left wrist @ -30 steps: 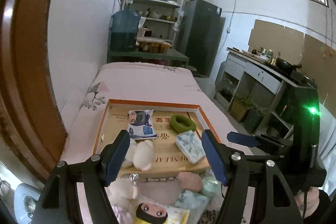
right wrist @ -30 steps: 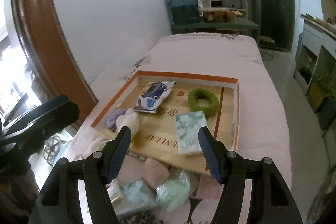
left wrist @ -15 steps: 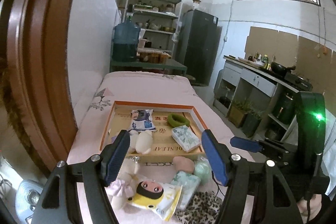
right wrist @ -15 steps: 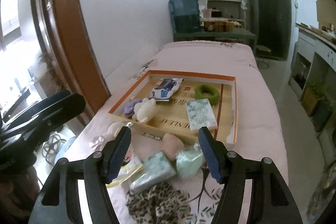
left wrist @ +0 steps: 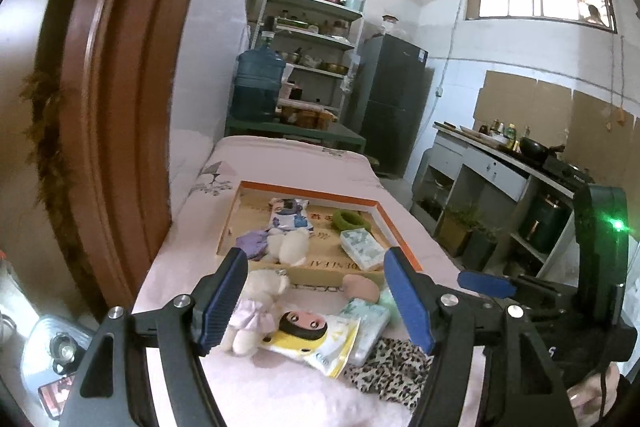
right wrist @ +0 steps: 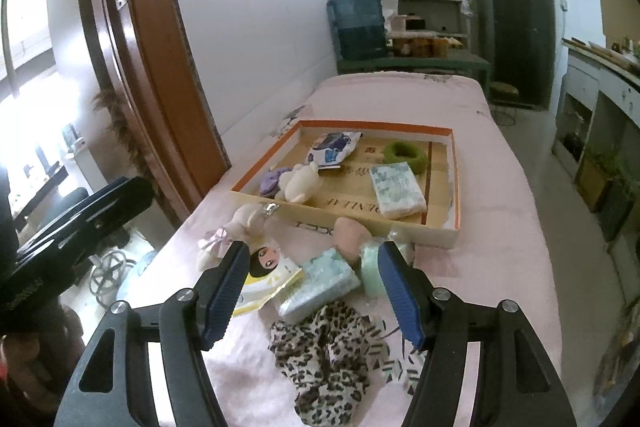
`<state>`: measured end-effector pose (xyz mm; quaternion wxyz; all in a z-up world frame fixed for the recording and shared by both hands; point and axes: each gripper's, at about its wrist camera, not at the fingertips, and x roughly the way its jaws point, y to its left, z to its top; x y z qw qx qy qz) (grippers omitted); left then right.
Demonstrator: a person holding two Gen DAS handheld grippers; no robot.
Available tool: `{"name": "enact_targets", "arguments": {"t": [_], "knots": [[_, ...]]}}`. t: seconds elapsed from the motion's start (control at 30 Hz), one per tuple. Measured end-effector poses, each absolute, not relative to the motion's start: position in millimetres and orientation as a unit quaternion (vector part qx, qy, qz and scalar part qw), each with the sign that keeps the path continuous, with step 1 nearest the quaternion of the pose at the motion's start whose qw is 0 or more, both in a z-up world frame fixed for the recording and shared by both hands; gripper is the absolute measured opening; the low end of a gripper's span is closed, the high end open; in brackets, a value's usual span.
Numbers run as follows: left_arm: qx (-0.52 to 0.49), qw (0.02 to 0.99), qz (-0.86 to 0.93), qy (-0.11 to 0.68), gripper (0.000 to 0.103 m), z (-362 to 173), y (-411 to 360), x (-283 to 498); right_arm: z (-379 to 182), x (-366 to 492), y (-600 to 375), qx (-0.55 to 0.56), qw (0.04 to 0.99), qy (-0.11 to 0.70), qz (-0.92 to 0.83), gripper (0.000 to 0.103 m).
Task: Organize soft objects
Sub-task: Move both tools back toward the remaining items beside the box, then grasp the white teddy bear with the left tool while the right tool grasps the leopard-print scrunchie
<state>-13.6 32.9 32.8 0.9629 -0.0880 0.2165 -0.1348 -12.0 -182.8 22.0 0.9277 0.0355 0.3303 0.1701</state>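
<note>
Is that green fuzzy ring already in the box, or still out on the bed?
In. The green ring lies on the floor of the orange-rimmed box, near its far side, beside a tissue pack. Neither gripper touches it.

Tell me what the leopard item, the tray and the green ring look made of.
Leopard item: soft printed fabric, matte, crumpled in folds. Tray: probably cardboard, a shallow box lid with thin orange-edged walls and a printed tan floor. Green ring: fuzzy plush or chenille, judging by its matte, tufted surface.
</note>
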Motion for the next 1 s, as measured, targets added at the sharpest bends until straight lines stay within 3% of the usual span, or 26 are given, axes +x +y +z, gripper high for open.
{"name": "enact_targets", "arguments": {"t": [1.0], "knots": [[-0.098,0.955,-0.126,0.248,0.07,-7,41,-28,-10,-36,-191,0.035,0.923,0.351,0.156,0.068]]}}
